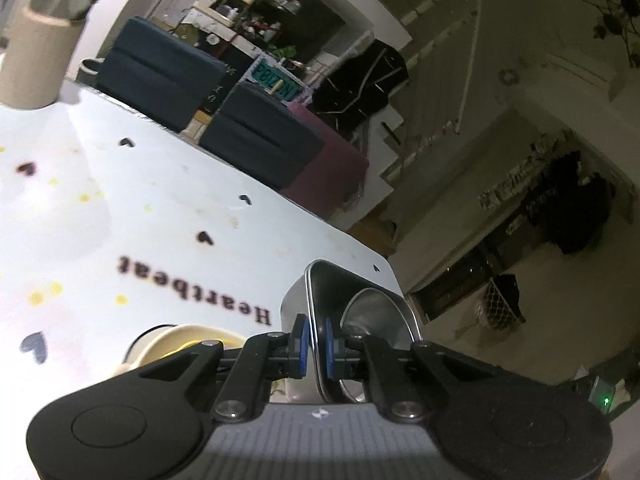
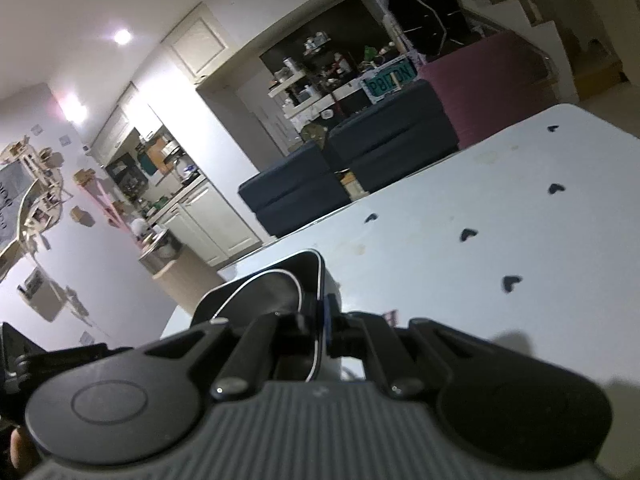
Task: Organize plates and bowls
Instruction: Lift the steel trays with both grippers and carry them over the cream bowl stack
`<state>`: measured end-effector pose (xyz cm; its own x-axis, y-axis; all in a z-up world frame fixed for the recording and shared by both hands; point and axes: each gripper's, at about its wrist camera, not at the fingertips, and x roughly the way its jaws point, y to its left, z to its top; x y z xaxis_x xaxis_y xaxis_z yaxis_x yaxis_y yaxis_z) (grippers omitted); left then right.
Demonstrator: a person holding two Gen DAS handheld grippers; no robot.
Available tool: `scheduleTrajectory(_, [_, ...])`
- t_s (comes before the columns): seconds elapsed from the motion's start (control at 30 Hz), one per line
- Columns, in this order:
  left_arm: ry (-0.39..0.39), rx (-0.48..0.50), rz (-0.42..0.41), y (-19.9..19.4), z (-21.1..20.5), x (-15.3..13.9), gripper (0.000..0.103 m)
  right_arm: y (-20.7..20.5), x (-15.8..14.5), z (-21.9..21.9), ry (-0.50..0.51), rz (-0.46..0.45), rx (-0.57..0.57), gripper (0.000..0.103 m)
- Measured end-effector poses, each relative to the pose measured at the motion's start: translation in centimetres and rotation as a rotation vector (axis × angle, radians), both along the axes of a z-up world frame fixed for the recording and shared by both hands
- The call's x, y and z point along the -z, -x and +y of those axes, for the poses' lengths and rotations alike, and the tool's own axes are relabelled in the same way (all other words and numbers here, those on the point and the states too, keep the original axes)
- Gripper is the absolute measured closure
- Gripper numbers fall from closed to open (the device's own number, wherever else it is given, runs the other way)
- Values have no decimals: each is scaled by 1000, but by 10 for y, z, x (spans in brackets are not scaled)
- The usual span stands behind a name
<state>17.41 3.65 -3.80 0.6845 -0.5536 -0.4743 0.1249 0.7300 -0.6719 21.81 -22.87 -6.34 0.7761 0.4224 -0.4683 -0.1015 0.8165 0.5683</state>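
A rectangular steel container was held by its near wall between the blue pads of the left gripper, the jaws closed down to little more than the thickness of the metal. A round steel bowl was seen lying inside the container, tipped against its far side. The container was carried at the corner of the table, which was covered by a white cloth printed with small hearts and the word "Heartbeat"; whether its base rested on the cloth or was lifted clear could not be told. A cream-coloured dish was partly hidden just beside the gripper's left finger. In the right wrist view, a dark, rectangular container with a thin bright rim was likewise pinched by its wall in the right gripper, the jaws nearly closed on it, above the near edge of the same table. The step in hand was judged to be the carrying or placing of gripped vessels during sorting. For the next move, each container would probably need to be kept level so that nothing slid out, and set down squarely before the jaws were released.
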Motion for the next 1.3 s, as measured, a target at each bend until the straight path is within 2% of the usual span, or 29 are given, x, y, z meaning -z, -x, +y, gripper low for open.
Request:
scheduleTrajectory(0.43, [13, -52, 37, 20, 39, 16, 95, 18, 9, 16, 19, 55, -43, 96])
scheduleTrajectory(0.63, [-5, -45, 56, 15, 35, 18, 95, 20, 6, 9, 23, 71, -42, 96])
scheduleTrajectory(0.97, [-70, -25, 138, 9, 28, 31, 95, 26, 9, 2, 47, 137, -40, 96])
scheduleTrajectory(1.3, [-79, -29, 157, 10, 32, 37, 95, 26, 13, 15, 84, 187, -58, 96])
